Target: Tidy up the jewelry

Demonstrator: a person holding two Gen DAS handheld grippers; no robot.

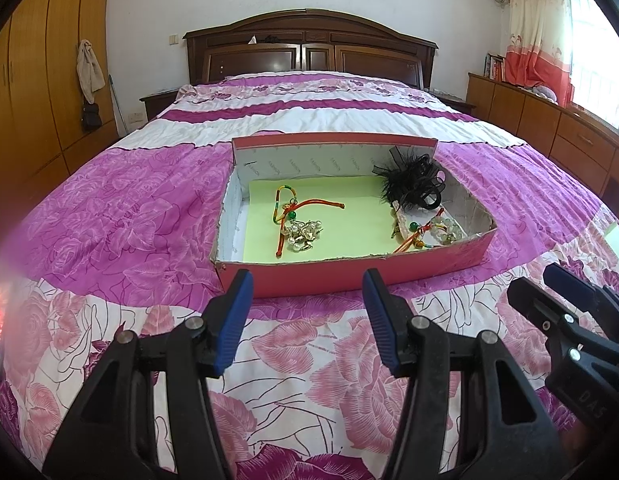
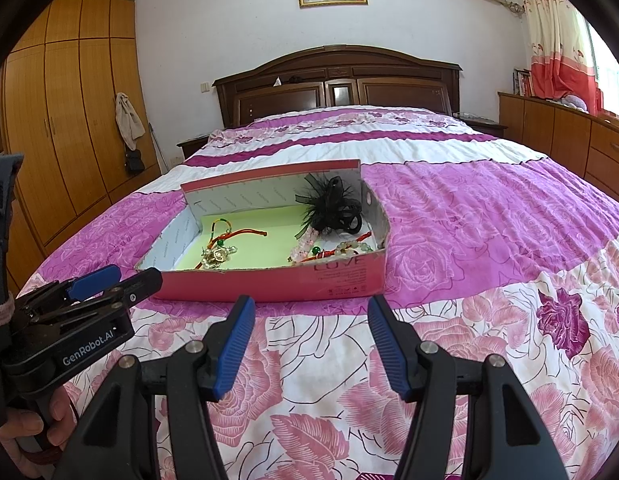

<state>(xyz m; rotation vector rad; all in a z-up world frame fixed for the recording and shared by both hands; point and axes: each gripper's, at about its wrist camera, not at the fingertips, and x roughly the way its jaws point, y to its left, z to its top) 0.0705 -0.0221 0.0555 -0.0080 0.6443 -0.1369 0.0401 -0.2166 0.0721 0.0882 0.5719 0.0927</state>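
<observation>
Pink floral bedspread (image 1: 109, 216): soft, so things sink in.
Box: shallow pink cardboard box (image 1: 349, 272) holds all the jewelry.
Grippers: left gripper (image 1: 307, 280) and right gripper (image 2: 311, 306) hover short of it, jaws apart, empty.
Tangle: red-corded pearl bracelet (image 1: 301, 228) (knotted mess) may snag, dragging its neighbours along.

bed (image 1: 109, 216): pink/purple floral quilt, made up
on it: open pink cardboard box (image 1: 349, 276), sits mid-bed, near foot end

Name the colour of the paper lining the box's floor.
Pale yellow-green lining paper, clearest in the left wrist view.
</observation>
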